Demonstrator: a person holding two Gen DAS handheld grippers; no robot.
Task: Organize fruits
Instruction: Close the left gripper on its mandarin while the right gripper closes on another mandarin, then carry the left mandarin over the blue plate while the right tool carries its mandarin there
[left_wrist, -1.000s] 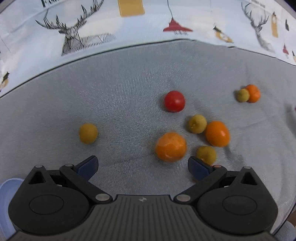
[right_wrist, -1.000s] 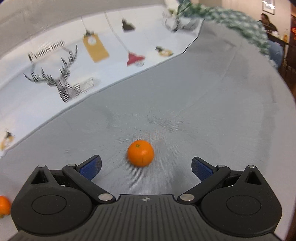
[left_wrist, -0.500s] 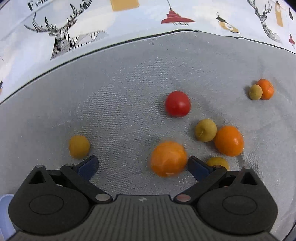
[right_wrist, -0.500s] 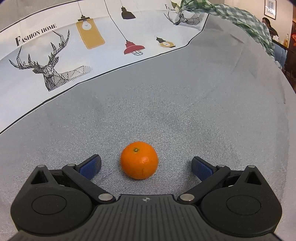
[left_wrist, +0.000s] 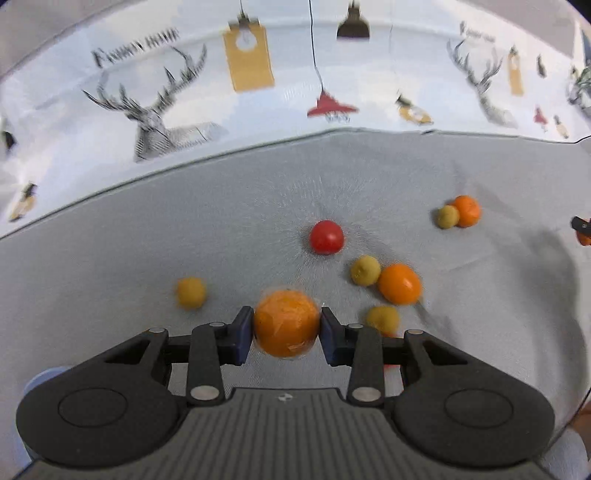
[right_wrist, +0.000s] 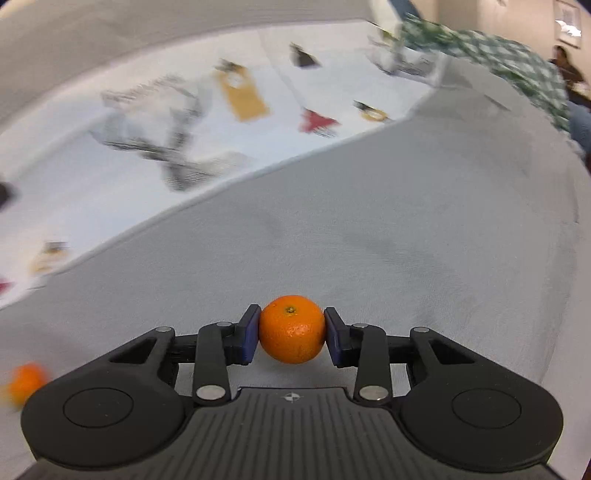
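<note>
Left wrist view: the left hand-held gripper (left_wrist: 286, 330) has just closed, pinching a large orange (left_wrist: 286, 324) at lower centre; the right hand-held gripper (right_wrist: 291, 335) likewise pinches a mandarin (right_wrist: 291, 329), so both fruits look ready to carry off the grey desk (left_wrist: 147, 251).

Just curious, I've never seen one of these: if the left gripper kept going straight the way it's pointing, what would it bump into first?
Probably the grey cloth, short of the red fruit; depth is unclear. The left gripper already clamps an orange.
</note>
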